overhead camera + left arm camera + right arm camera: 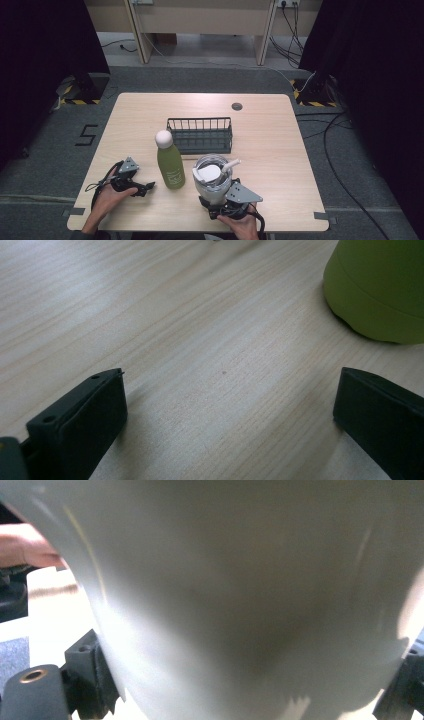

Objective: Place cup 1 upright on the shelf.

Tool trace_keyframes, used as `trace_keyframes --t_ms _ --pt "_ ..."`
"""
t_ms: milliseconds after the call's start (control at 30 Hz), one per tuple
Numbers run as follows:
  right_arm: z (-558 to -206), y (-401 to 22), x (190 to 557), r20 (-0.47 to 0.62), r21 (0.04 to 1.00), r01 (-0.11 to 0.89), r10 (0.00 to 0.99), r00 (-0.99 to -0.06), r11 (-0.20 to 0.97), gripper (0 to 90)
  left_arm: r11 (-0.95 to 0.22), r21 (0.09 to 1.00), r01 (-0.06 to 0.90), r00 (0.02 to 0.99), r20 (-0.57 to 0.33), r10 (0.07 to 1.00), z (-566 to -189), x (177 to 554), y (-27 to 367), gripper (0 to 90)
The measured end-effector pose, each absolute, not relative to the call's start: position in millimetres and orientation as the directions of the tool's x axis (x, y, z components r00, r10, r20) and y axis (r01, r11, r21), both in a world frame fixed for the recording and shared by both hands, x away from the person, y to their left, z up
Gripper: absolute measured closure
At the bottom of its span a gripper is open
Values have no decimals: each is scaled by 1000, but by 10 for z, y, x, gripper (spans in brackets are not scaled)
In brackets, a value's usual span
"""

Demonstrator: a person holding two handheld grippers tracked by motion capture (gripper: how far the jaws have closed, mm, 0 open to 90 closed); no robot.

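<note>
A grey tumbler [212,182] with a white lid and a straw stands near the table's front edge. My right gripper [216,200] holds it low on the body from the near side. In the right gripper view the tumbler [240,580] is pale and blurred, with a black jaw against each of its sides. A green bottle [170,167] with a white cap stands upright just left of the tumbler. My left gripper [146,187] rests low on the wood left of the bottle and points toward it. Its jaws [230,410] stand wide apart over bare wood, with the bottle's base [380,285] beyond the right one.
A dark wire basket [200,134] sits behind the bottle and tumbler at mid table. A round cable grommet [237,106] lies near the far edge of the wooden table [270,150]. The person's left hand [25,545] shows past the tumbler.
</note>
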State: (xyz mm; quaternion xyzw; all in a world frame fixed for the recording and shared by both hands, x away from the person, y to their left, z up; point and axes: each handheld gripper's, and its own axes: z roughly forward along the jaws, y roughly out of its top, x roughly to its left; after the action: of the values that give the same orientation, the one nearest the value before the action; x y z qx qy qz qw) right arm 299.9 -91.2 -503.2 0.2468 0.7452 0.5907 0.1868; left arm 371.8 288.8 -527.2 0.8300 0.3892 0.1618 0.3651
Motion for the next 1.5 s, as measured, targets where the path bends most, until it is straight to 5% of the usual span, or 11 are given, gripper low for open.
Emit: trace_keyframes --t_ms 1500 --pt "-4629 -1123 3641 48 972 192 680 -731 138 112 -432 731 528 645 -15 764 -5271 3718 2889 0"
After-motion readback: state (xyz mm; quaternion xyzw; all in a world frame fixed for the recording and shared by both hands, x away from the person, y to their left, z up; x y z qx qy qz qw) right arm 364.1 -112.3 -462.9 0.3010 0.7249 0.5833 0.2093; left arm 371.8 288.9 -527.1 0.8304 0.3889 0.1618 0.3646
